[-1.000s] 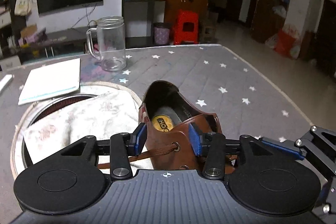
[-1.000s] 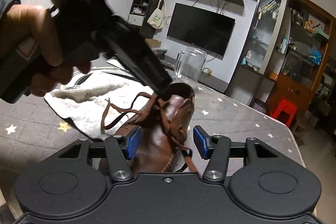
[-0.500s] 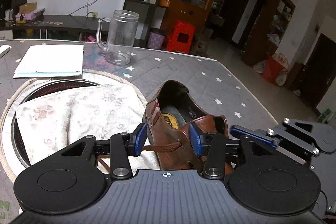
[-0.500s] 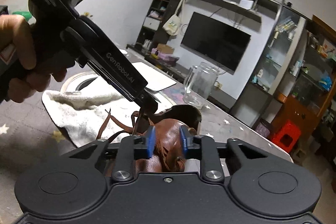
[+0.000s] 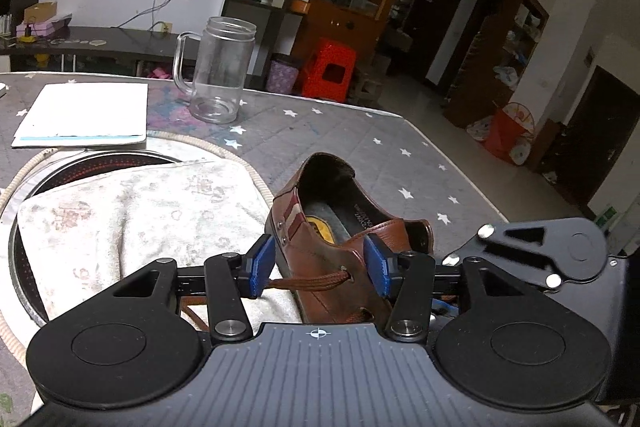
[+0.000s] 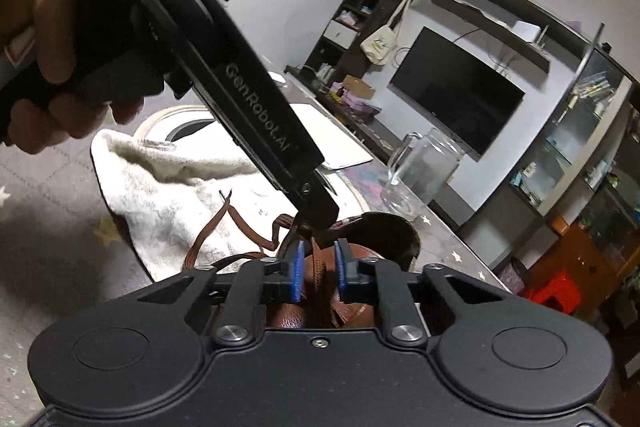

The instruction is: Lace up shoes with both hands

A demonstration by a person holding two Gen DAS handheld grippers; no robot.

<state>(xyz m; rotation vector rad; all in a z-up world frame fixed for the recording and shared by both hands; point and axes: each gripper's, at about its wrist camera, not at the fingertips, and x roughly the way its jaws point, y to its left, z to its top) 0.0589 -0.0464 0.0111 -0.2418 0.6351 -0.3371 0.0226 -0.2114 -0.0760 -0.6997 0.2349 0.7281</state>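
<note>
Both wrist cameras look closely down over their fingers at 1 shoe (image 5: 336, 239) from different sides.

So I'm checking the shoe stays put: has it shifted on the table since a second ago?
Cannot tell. In the left wrist view the shoe stands beside the towel as before; the camera itself swung.

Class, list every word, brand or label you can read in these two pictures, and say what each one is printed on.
"GenRobot.AI": on the black body of the left gripper, seen from the right wrist.
White lettering near that device's top: cut off, unreadable.
Insole print inside the brown shoe: too blurred.
Yellow heel label: unreadable.
</note>
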